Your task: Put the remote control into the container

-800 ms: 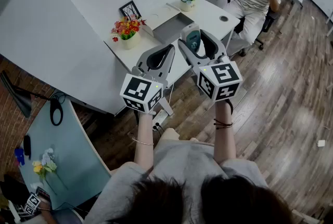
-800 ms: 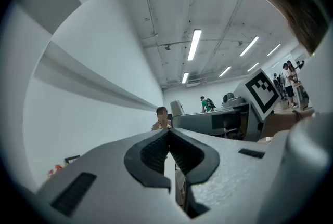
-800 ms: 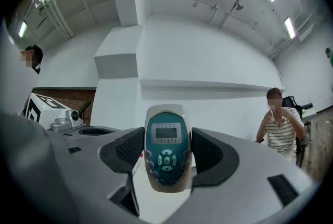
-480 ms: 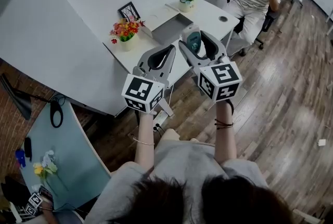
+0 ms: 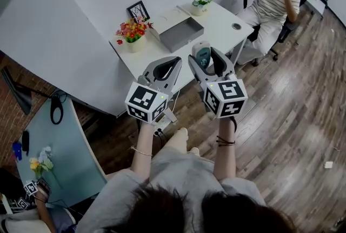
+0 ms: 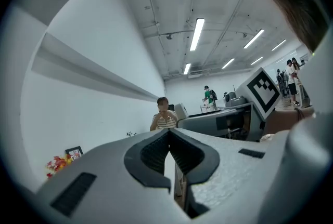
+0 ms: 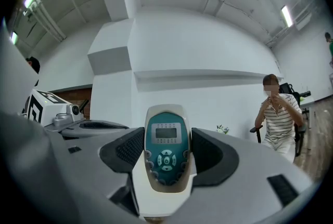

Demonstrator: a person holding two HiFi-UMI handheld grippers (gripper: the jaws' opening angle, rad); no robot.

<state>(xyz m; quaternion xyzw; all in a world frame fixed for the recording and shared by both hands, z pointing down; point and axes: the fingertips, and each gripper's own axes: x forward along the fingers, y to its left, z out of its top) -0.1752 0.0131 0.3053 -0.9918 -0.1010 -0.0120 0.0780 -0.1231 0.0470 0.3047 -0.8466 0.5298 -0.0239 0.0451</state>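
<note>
covering the remote control's sides, right tongs clamp it.

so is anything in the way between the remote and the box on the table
Nothing visible is. The remote is clamped in the right tongs, and the open grey box lies on the table ahead, with bare tabletop on its near side. The flowers stand off to one side.

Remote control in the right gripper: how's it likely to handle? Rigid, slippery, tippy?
Probably rigid: the remote control shows a hard moulded shell, unbent between the right gripper's jaws. Possibly slippery: its casing looks smooth and rounded, pinched only at the sides. Likely light: it is slim and projects past the jaws without tilting.
</note>
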